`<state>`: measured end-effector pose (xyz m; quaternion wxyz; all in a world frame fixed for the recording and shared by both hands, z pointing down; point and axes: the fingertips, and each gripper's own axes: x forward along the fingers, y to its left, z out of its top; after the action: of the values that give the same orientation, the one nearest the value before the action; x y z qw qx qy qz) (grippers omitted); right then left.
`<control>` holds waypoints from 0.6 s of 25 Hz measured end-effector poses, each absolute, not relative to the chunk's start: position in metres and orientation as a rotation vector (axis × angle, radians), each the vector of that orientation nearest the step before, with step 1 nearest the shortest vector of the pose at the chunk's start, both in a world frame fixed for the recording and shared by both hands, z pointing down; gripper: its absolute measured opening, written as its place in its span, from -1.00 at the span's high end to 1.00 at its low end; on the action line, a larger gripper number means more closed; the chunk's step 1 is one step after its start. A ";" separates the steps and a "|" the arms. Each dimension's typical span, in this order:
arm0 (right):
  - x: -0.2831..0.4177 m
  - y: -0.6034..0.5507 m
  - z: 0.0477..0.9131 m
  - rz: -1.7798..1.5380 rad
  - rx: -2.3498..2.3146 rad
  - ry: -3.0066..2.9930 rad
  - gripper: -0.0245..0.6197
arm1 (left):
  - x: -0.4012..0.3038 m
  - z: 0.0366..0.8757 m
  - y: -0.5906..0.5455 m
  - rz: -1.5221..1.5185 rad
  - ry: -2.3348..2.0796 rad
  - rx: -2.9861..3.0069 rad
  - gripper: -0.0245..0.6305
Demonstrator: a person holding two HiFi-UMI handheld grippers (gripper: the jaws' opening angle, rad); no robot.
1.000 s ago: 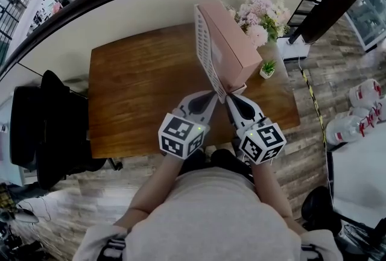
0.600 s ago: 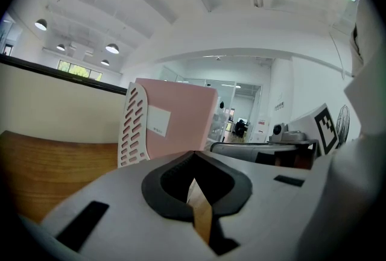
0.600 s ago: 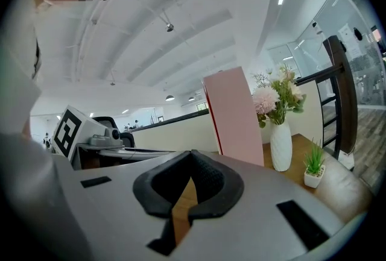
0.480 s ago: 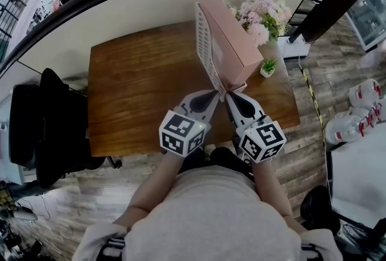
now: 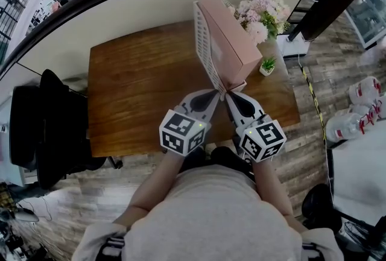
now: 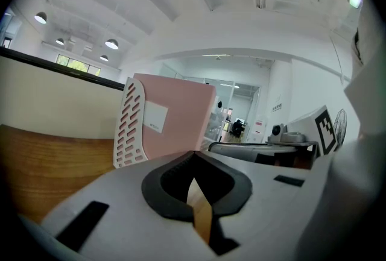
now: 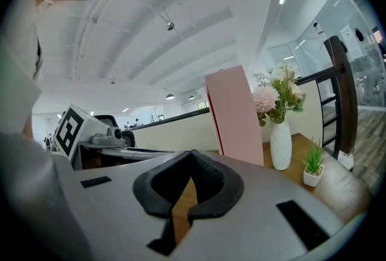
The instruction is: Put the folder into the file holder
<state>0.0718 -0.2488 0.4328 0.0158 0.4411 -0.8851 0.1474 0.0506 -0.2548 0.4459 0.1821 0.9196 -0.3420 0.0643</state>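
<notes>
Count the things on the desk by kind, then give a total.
File holder: 1
Folder: 1
Flower vase: 1
Potted plant: 1
Total: 4

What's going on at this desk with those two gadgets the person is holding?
A person holds a gripping tool in each hand at the near edge of a wooden desk. The pink folder stands upright in the white slotted file holder, beside a vase of flowers. The left tool and right tool are both shut and empty, pointing toward the holder.
</notes>
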 end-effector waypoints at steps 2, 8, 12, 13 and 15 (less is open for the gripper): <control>0.072 -0.249 0.433 0.459 1.370 -2.753 0.90 | 0.050 0.447 -0.256 0.189 -0.968 2.598 0.89; 0.072 -0.247 0.437 0.471 1.375 -2.748 0.90 | 0.046 0.448 -0.257 0.199 -0.983 2.594 0.89; 0.075 -0.247 0.436 0.462 1.394 -2.745 0.90 | 0.048 0.449 -0.257 0.193 -0.979 2.592 0.89; 0.075 -0.247 0.436 0.460 1.394 -2.746 0.90 | 0.048 0.449 -0.256 0.190 -0.975 2.589 0.89; 0.075 -0.247 0.435 0.455 1.395 -2.747 0.90 | 0.049 0.449 -0.255 0.180 -0.965 2.581 0.89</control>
<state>0.0753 -0.2467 0.4352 0.0136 0.4479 -0.8819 0.1462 0.0491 -0.2551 0.4493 0.1887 0.9179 -0.3432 0.0639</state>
